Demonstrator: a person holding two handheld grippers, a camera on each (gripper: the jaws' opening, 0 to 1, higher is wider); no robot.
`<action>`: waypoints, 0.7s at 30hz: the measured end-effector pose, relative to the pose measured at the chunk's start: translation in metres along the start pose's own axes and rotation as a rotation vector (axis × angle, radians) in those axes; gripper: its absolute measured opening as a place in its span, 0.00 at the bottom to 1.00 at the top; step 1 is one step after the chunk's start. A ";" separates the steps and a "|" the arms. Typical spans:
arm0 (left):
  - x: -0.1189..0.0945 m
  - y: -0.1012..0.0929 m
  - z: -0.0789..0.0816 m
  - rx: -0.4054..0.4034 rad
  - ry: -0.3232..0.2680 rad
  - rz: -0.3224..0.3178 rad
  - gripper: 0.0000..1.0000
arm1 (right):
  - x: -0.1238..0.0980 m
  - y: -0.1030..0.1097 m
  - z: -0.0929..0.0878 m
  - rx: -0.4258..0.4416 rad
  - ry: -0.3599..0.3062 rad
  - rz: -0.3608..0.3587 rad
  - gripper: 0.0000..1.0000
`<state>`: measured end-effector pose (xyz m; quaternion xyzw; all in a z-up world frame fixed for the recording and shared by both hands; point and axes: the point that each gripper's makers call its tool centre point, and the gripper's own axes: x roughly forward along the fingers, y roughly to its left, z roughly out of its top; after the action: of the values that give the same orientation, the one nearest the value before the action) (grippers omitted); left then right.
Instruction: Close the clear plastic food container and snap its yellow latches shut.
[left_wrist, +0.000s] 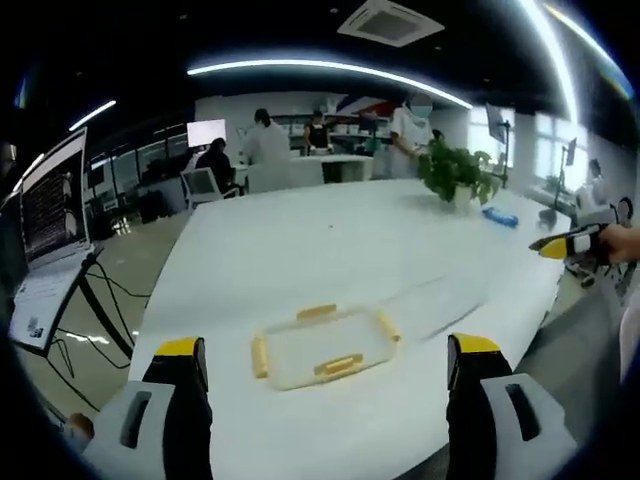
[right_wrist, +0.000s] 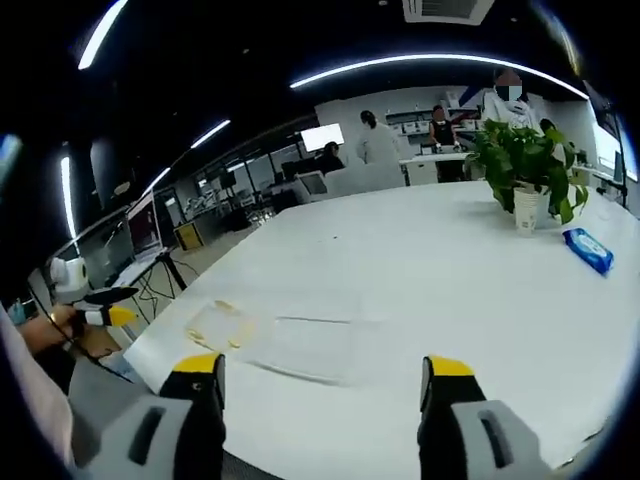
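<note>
Right now both grippers hover above the near edge of a long white table (left_wrist: 330, 240), each with its yellow-tipped jaws spread wide and nothing between them: the left gripper (left_wrist: 325, 362) frames the task's thing in the left gripper view, while the right gripper (right_wrist: 322, 378) looks down the table in the right gripper view. The clear plastic food container (left_wrist: 322, 345) lies flat on the table near that edge, its four yellow latches (left_wrist: 338, 366) sitting one on each side of the rim. Beside it, toward the table's middle, a clear lid (left_wrist: 440, 303) lies flat, apart from the container. In the right gripper view the container (right_wrist: 222, 325) and lid (right_wrist: 310, 345) appear faint, side by side. Farther along the table stands a potted plant (right_wrist: 525, 170) in a white pot, with a blue packet (right_wrist: 588, 249) lying near it. A laptop (left_wrist: 45, 240) sits on a stand off the table's side, and several people stand or sit at desks in the background.
</note>
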<state>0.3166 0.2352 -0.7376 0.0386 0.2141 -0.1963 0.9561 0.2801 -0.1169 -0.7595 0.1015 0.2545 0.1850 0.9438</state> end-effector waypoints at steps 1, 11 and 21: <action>0.000 0.000 0.000 -0.003 0.001 0.000 0.96 | 0.001 0.001 -0.001 0.001 0.004 0.005 0.79; -0.001 0.006 0.003 0.002 -0.002 0.021 0.91 | 0.003 0.004 -0.011 0.008 0.036 0.011 0.77; 0.002 0.010 -0.006 -0.021 0.021 0.031 0.88 | 0.005 0.004 -0.013 0.011 0.046 0.013 0.76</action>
<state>0.3197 0.2452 -0.7438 0.0340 0.2254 -0.1790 0.9571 0.2767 -0.1104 -0.7715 0.1039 0.2763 0.1920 0.9360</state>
